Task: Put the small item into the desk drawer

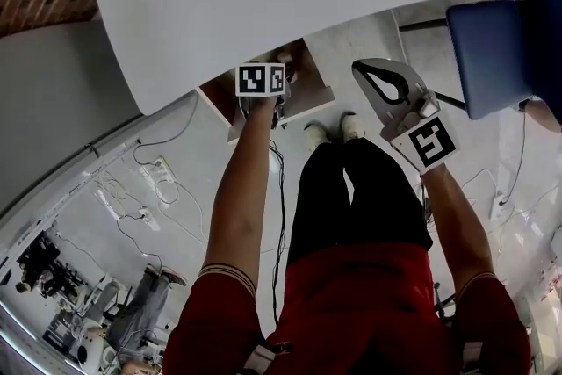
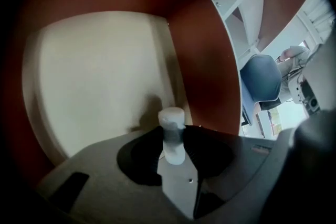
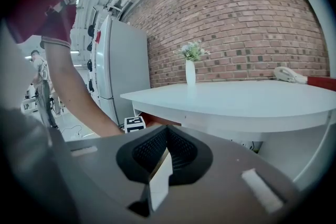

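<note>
The small white cylindrical bottle (image 2: 171, 119), clamped in the left gripper (image 2: 172, 140), points its cap to 12 o'clock over the red-walled drawer's bare pale floor (image 2: 94, 76). The right gripper (image 3: 167, 138) has its 2 jaws pressed together.

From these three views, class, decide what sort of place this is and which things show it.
Probably an office or lab workroom: a white desk with a phone and vase before a brick wall, a blue chair beside it, and cables across the floor.
</note>
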`<state>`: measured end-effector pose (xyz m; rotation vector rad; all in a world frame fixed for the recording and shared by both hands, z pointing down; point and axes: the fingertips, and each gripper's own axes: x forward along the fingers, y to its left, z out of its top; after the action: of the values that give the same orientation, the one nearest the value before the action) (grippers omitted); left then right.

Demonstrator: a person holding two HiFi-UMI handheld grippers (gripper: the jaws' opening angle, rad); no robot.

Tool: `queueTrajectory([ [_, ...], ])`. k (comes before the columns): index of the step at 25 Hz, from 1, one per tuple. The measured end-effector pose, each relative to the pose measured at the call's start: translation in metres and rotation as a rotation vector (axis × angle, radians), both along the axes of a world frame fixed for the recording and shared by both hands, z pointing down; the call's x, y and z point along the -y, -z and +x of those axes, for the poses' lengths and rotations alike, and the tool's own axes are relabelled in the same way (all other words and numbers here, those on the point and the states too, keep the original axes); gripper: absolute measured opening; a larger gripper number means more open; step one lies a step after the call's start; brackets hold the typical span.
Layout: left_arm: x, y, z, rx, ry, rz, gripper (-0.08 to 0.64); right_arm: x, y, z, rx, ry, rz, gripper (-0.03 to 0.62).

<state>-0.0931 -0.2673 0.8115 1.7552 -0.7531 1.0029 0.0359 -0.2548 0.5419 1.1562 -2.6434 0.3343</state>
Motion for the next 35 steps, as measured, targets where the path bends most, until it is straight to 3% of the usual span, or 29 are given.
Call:
queueTrajectory([
  [8, -0.003, -0.017, -0.003, 0.012, 0.043, -0.051, 0.137, 0.003, -0.007, 0.003, 0.001, 0.002, -0.012, 0.011],
  [15, -0.005, -0.011, -0.002, 0.009, 0.017, -0.042, 0.188, 0.003, -0.008, 0.001, 0.000, 0.015, -0.023, 0.011],
  [25, 0.002, 0.048, -0.004, -0.045, 0.052, 0.093, 0.204, 0.003, 0.006, -0.005, 0.006, 0.033, -0.019, 0.011],
  [31, -0.005, 0.109, -0.001, -0.113, 0.074, 0.218, 0.183, 0.000, 0.037, -0.016, 0.045, 0.039, 0.012, 0.011],
  [35, -0.011, 0.156, 0.008, -0.172, 0.093, 0.321, 0.153, -0.011, 0.051, -0.018, 0.075, 0.035, -0.015, 0.011],
])
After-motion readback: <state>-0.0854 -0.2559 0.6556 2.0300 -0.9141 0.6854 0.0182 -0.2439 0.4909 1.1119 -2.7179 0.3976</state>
